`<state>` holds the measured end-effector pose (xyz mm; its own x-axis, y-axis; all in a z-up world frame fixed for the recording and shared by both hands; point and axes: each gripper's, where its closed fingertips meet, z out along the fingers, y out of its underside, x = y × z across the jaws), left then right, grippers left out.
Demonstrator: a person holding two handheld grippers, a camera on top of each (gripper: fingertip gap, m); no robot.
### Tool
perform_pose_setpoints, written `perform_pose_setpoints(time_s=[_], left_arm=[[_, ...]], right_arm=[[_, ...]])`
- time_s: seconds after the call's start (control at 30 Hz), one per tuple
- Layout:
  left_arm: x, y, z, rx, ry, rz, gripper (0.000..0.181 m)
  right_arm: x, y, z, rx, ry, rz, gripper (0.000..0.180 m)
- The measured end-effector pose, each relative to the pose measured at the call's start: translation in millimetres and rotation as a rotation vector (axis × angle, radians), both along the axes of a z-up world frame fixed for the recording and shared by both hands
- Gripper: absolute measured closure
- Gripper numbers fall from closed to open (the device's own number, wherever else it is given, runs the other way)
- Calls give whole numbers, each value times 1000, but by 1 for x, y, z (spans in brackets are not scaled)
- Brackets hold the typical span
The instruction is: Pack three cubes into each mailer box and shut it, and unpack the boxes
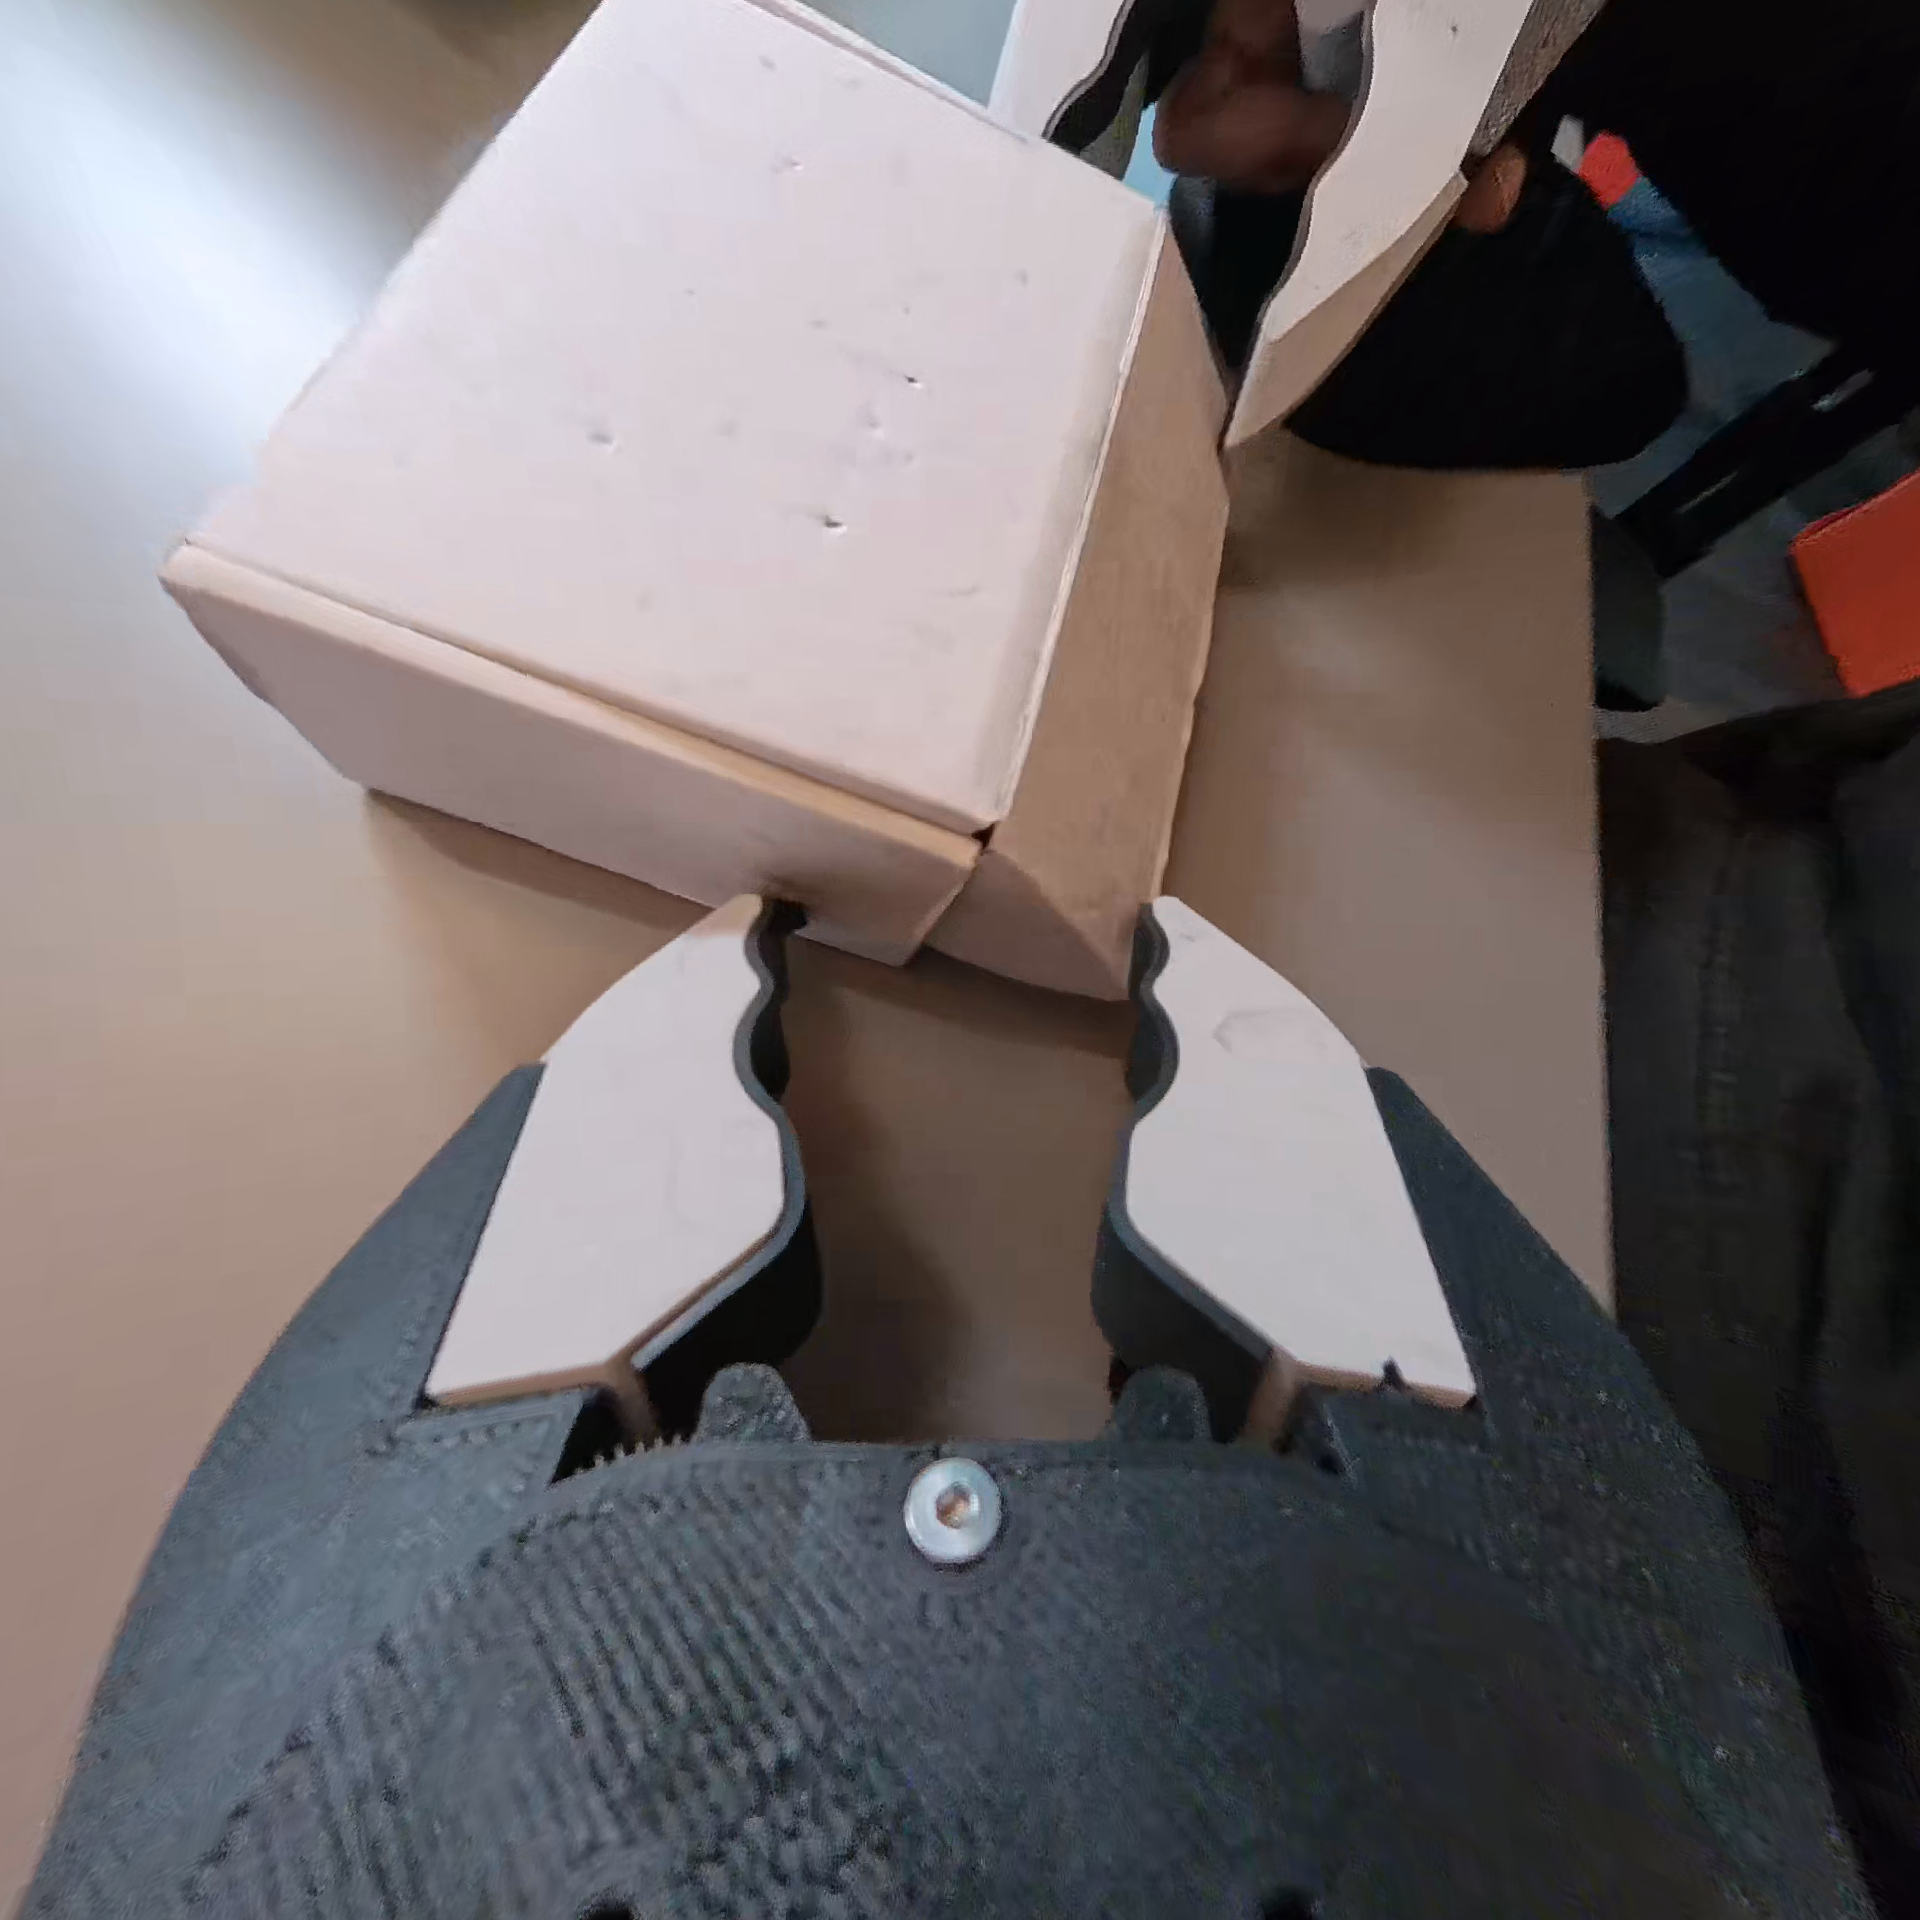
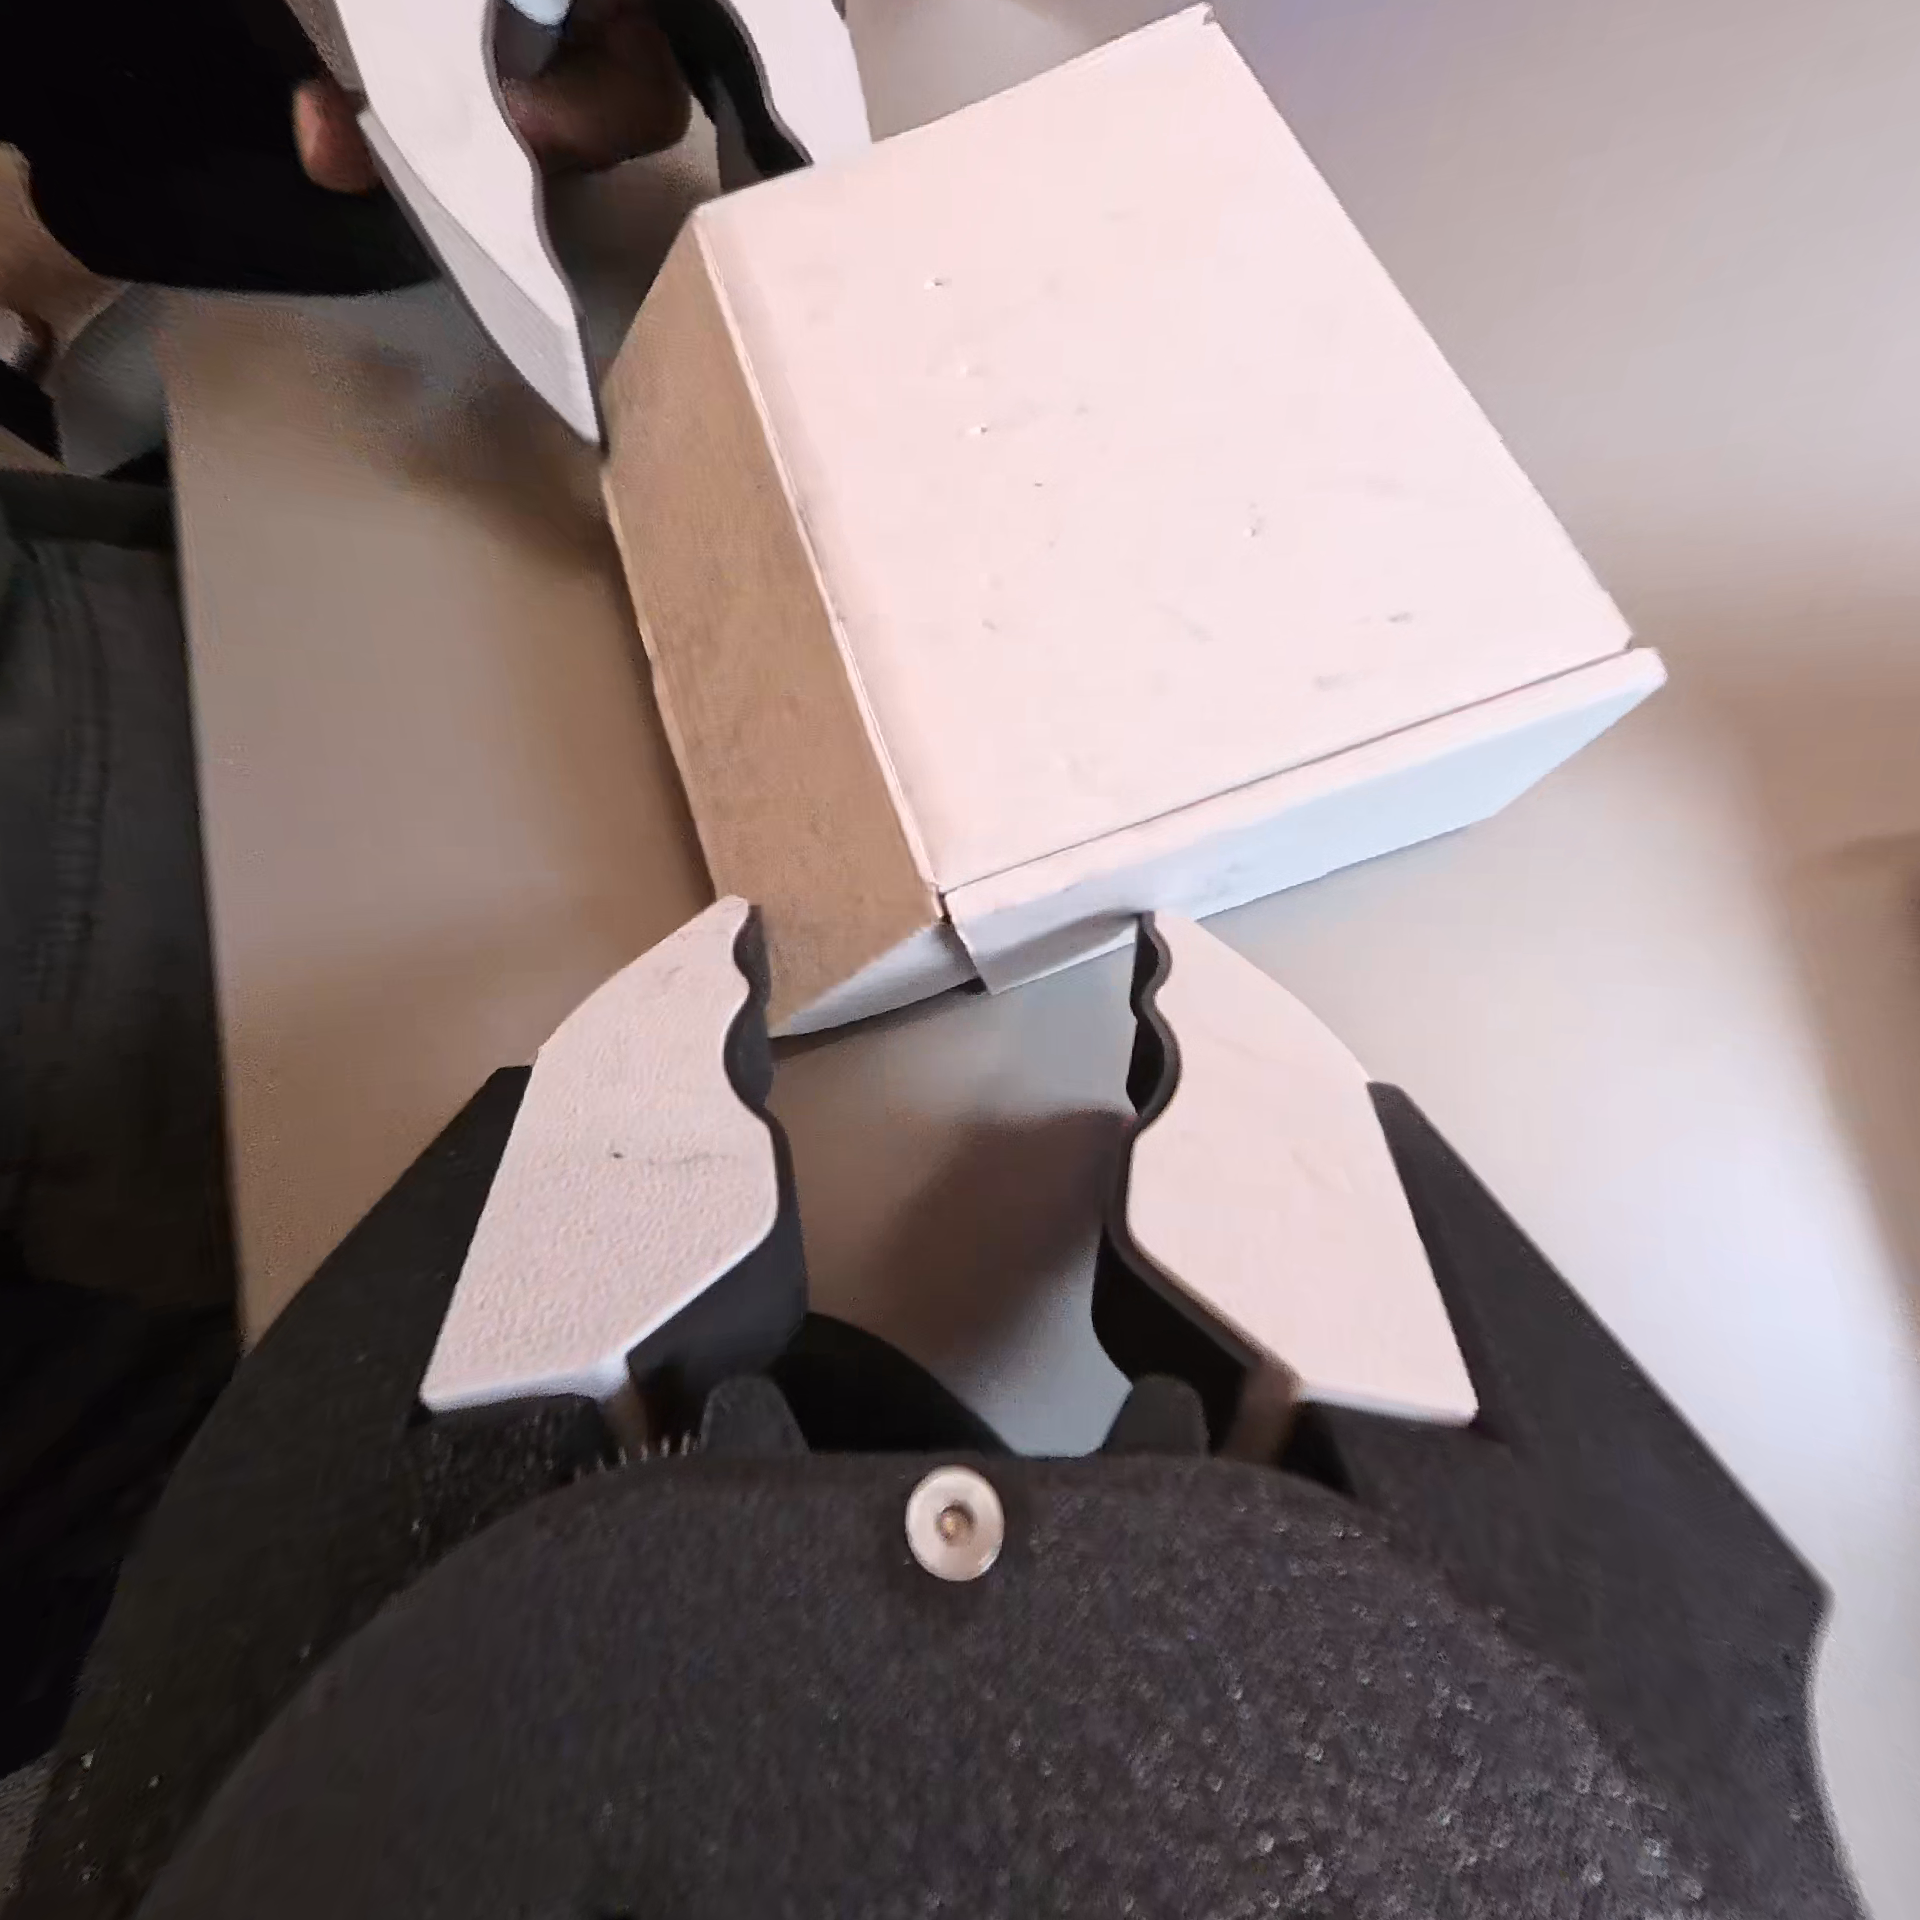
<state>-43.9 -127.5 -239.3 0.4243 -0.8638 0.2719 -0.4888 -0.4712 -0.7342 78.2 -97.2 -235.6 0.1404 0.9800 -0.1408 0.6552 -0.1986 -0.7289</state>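
A white mailer box (image 1: 707,457) stands shut on the table, lid down, with a brown cardboard side facing the table edge. My left gripper (image 1: 956,920) is open, its fingertips at the box's near corner, one on each side of it. In the right wrist view the same box (image 2: 1143,499) shows with my right gripper (image 2: 945,935) open at its opposite near corner. Each view shows the other gripper at the far corner: the right one in the left wrist view (image 1: 1195,281), the left one in the right wrist view (image 2: 665,281). No cubes are visible.
The beige table (image 1: 1382,779) ends close to the box on the person's side. Beyond the edge are dark trousers (image 2: 83,831), a dark chair and something orange (image 1: 1865,592) on the floor.
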Motion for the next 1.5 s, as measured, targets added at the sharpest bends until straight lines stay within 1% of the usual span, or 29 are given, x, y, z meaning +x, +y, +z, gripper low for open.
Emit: perform_pose_setpoints(time_s=[0.1, 0.23, 0.4, 0.67, 0.8, 0.9, 1.0, 1.07, 1.17, 1.23, 1.27, 1.3, 1.37, 1.4, 1.5], left_arm=[[-3, 8, -6, 137, 49, 4, 131], [-7, 16, -11, 340, 164, 9, 143], [-9, 22, -12, 449, 230, 18, 152], [-9, 23, -12, 498, 246, -11, 152], [-12, 26, -12, 439, 223, 20, 151], [-13, 27, -12, 439, 224, 21, 151], [-14, 27, -12, 444, 229, 21, 152], [-15, 27, -12, 451, 234, 24, 152], [-15, 27, -12, 445, 240, 32, 152], [-14, 29, -11, 432, 235, 45, 152], [-14, 30, -10, 445, 234, 51, 157], [-14, 32, -8, 466, 236, 57, 158], [-16, 32, -5, 475, 229, 72, 139], [-17, 31, -4, 458, 207, 81, 132], [-18, 29, 9, 427, 102, 119, 122]], right_arm=[[1, 9, -3, 105, -27, 18, 122], [0, 19, -5, 266, -60, 29, 134], [-1, 25, -6, 357, -72, 10, 143], [-2, 27, -6, 459, -79, 14, 146], [2, 24, -9, 486, -132, 48, 142], [2, 23, -12, 536, -166, 85, 141], [-1, 28, -12, 583, -172, 74, 147], [-1, 29, -14, 584, -166, 73, 157], [-1, 28, -14, 601, -166, 84, 160], [3, 26, -14, 540, -226, 78, 155], [4, 29, -8, 536, -234, 71, 147], [5, 29, -1, 514, -244, 75, 139], [6, 32, 15, 445, -248, 63, 123], [4, 34, 25, 428, -240, 59, 114], [-13, 39, 45, 393, -245, 72, 90]])
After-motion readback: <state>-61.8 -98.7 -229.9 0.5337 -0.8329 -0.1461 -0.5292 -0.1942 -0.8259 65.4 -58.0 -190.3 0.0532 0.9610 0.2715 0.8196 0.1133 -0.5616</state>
